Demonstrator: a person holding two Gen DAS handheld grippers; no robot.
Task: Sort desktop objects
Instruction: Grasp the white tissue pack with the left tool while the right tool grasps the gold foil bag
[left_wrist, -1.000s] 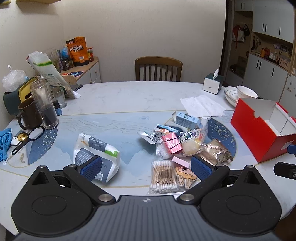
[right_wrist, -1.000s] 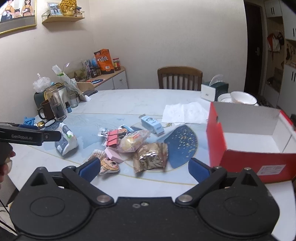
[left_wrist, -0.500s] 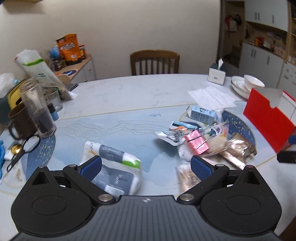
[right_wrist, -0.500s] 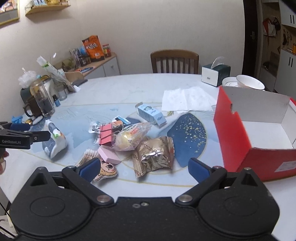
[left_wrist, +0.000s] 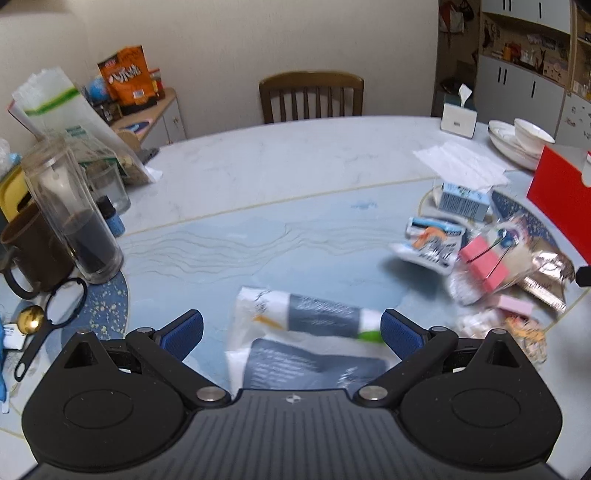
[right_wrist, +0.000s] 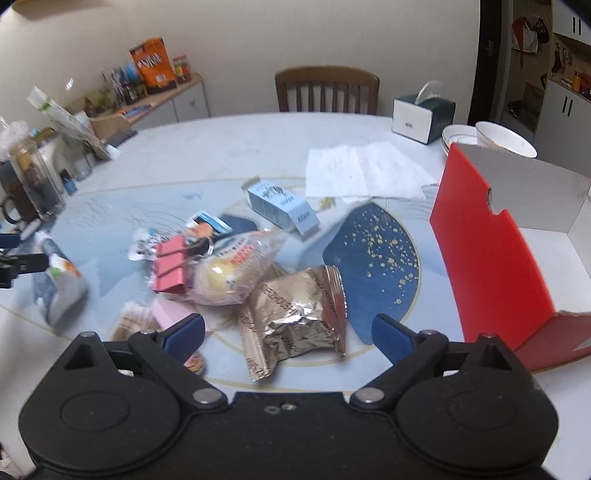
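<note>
The tissue pack (left_wrist: 310, 332) lies left of the snack pile (right_wrist: 236, 273), apparently apart; the box (right_wrist: 491, 258) stands right.

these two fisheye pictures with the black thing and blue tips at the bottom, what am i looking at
No robot here: a person holds a hand-held gripper in each hand, and each one carries a wide-angle camera looking forward along its two blue-padded fingers. The black shape at the bottom of each picture is that tool itself.

One picture comes from the left gripper. Its jaws stand open over a white and grey plastic packet, with nothing held.

The other comes from the right gripper. Its jaws are closing, but they grip nothing yet; a crinkled gold foil packet lies on the table between them.

On the round table there is also a pink binder clip, a wrapped bun, a small blue carton and an open red box standing on the right.
</note>
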